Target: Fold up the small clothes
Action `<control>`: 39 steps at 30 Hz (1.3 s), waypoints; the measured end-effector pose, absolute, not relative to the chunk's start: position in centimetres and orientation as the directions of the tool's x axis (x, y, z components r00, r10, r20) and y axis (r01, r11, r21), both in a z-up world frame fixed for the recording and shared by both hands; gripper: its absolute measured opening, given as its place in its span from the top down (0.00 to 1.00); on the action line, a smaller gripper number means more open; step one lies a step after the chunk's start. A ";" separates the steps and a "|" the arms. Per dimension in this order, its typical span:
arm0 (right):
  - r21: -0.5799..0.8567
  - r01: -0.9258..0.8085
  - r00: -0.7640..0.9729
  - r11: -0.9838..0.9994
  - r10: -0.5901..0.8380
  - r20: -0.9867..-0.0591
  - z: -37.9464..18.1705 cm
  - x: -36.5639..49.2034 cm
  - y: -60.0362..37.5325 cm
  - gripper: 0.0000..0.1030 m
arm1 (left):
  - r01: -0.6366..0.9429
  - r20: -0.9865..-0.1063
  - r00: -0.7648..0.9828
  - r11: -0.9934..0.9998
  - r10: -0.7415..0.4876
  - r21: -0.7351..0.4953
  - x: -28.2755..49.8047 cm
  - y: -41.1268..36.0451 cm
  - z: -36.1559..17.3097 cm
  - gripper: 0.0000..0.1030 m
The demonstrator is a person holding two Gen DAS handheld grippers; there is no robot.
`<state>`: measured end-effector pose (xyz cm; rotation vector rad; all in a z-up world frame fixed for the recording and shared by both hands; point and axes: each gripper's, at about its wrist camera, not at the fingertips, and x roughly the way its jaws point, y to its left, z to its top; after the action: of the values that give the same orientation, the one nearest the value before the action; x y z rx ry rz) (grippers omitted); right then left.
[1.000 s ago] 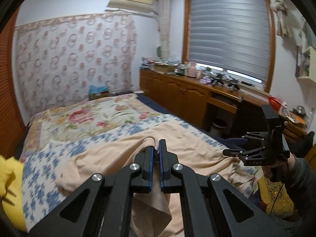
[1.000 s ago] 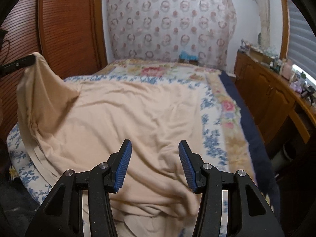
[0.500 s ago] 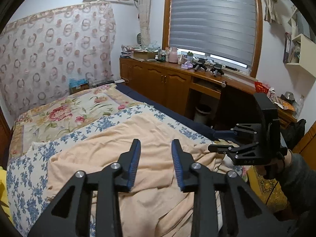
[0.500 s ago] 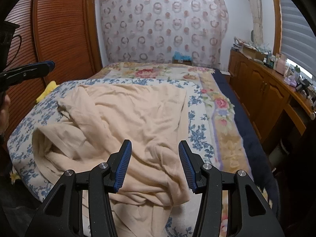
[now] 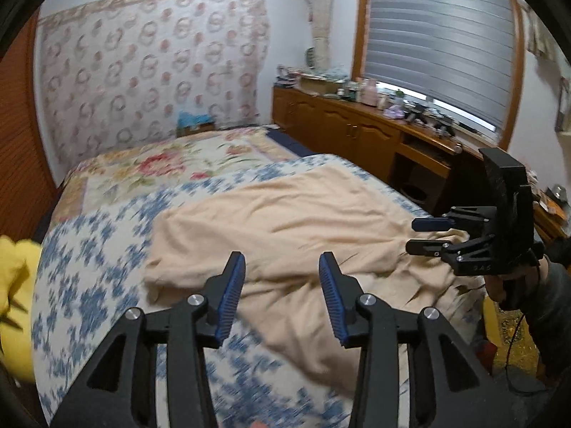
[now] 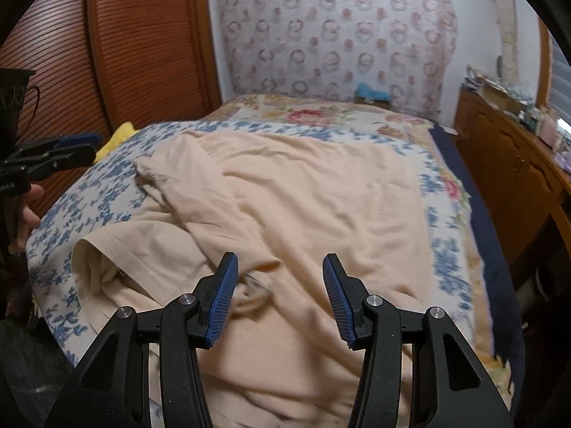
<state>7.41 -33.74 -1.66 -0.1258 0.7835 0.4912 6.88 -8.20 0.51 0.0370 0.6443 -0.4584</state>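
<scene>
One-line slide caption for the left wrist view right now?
Left gripper, jaws just opened and empty, above the peach garment on the floral bedspread.

A bed (image 5: 107, 249) with a flowered cover stood in the middle of the room. Behind its head hung a ring-patterned curtain (image 5: 150, 67). Along the bed's right side ran a wooden cabinet (image 5: 342, 132), cluttered on top, under a window with a grey blind (image 5: 439, 35). On the bed's left stood a ribbed wooden wardrobe (image 6: 142, 42)
</scene>
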 end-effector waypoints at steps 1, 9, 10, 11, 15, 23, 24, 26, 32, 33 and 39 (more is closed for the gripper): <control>0.073 -0.477 0.594 0.876 0.382 -0.708 -1.9 7.6 -33.4 0.51 | 0.409 -0.591 0.706 0.906 -0.391 -0.111 6.9 -7.6 0.1 0.59; 0.064 -0.518 0.522 0.853 0.374 -0.767 -4.3 8.9 -31.2 0.51 | 0.303 -0.613 0.725 0.945 -0.314 -0.125 6.3 -3.3 -2.4 0.57; 0.063 -0.518 0.517 0.853 0.371 -0.772 -4.5 9.0 -31.1 0.51 | 0.295 -0.613 0.727 0.947 -0.309 -0.128 6.2 -2.9 -2.5 0.57; 0.064 -0.518 0.514 0.853 0.369 -0.774 -4.6 9.0 -31.0 0.51 | 0.287 -0.613 0.729 0.949 -0.304 -0.130 6.1 -2.5 -2.7 0.57; 0.067 -0.524 0.498 0.849 0.370 -0.785 -5.1 9.0 -30.9 0.51 | 0.259 -0.617 0.733 0.956 -0.287 -0.137 6.0 -1.3 -3.2 0.56; 0.012 -0.564 0.508 0.826 0.358 -0.783 -5.3 8.6 -29.4 0.77 | 0.249 -0.619 0.733 0.958 -0.281 -0.140 6.0 -0.7 -3.6 0.55; 0.004 -0.573 0.510 0.820 0.360 -0.781 -5.2 8.5 -29.3 0.89 | 0.251 -0.619 0.733 0.958 -0.283 -0.140 6.0 -0.8 -3.6 0.55; -0.010 -0.578 0.522 0.816 0.360 -0.773 -5.0 8.3 -29.2 0.93 | 0.255 -0.617 0.733 0.957 -0.286 -0.142 6.0 -0.9 -3.7 0.54; 0.045 -0.581 0.584 0.813 0.454 -0.673 -1.2 6.7 -30.5 0.96 | 0.265 -0.613 0.733 0.954 -0.296 -0.144 6.0 -1.5 -3.6 0.54; 0.056 -0.584 0.588 0.810 0.470 -0.658 -0.6 6.4 -30.7 0.96 | 0.268 -0.611 0.733 0.952 -0.299 -0.145 5.9 -1.6 -3.6 0.54; 0.048 -0.574 0.648 0.817 0.489 -0.583 3.4 4.4 -32.3 0.96 | 0.291 -0.600 0.735 0.946 -0.316 -0.143 5.8 -2.5 -3.2 0.53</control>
<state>4.37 -32.28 3.40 -0.1465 0.6184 0.6071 5.78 -2.46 -3.19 -0.0400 0.6670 -0.3339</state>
